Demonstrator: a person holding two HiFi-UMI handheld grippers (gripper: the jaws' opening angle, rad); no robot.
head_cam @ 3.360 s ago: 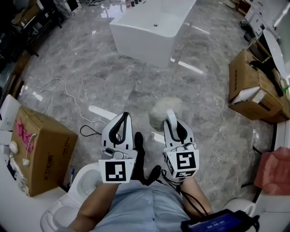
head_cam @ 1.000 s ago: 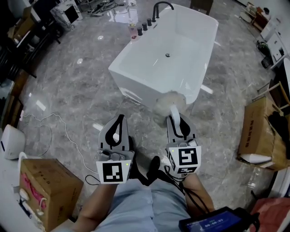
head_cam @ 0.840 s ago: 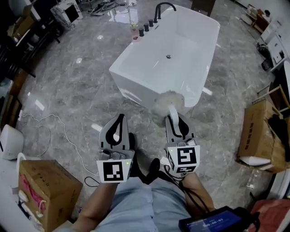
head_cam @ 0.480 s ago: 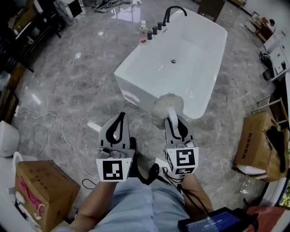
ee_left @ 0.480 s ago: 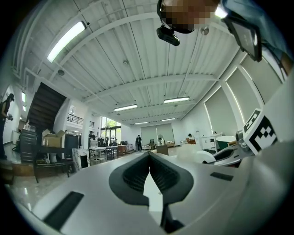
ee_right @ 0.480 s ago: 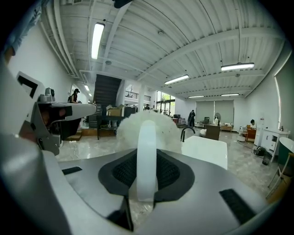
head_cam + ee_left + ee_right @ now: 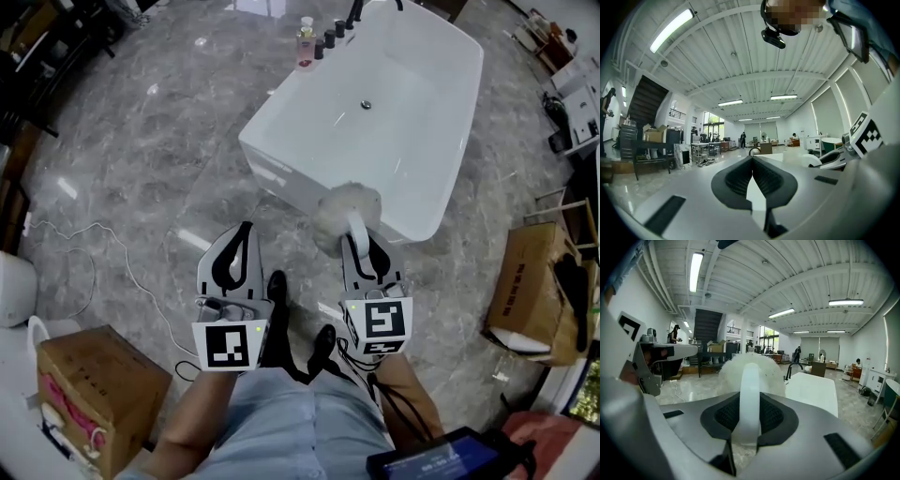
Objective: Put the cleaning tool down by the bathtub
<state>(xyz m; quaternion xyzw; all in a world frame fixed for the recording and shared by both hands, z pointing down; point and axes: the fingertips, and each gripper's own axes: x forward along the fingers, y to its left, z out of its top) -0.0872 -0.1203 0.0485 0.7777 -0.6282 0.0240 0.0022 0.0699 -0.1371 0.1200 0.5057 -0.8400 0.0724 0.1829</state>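
We are standing on the grey marble floor (image 7: pixel 141 159) at the near end of the white bathtub (image 7: pixel 300 173), holding both grippers out level in front of us. The right gripper (image 7: pixel 358 242) is clamping the pale handle of the cleaning tool (image 7: pixel 345 208), its pads pressing on either side of the shaft, as the right gripper view shows (image 7: pixel 750 401). The tool's fluffy white head is sticking out past the jaw tips and, seen from the head, is overlapping the tub's near wall just below the rim, well above the floor. The left gripper (image 7: pixel 244 231) is gripping nothing: its jaws are meeting at the tips, with only open room showing beyond them in the left gripper view (image 7: pixel 752 158). A pink bottle (image 7: pixel 306 42) and a row of dark tap knobs (image 7: pixel 330 36) are sitting at the tub's far end, and a cardboard box (image 7: pixel 94 384) is standing well off to our left. By our reading, the tool is in hand and at the tub, but not yet set down. The next move is calling for us to lower the right gripper toward the bare floor beside the tub wall, rest the fluffy head there, then part the jaws so the handle is lying free, clear of our feet.
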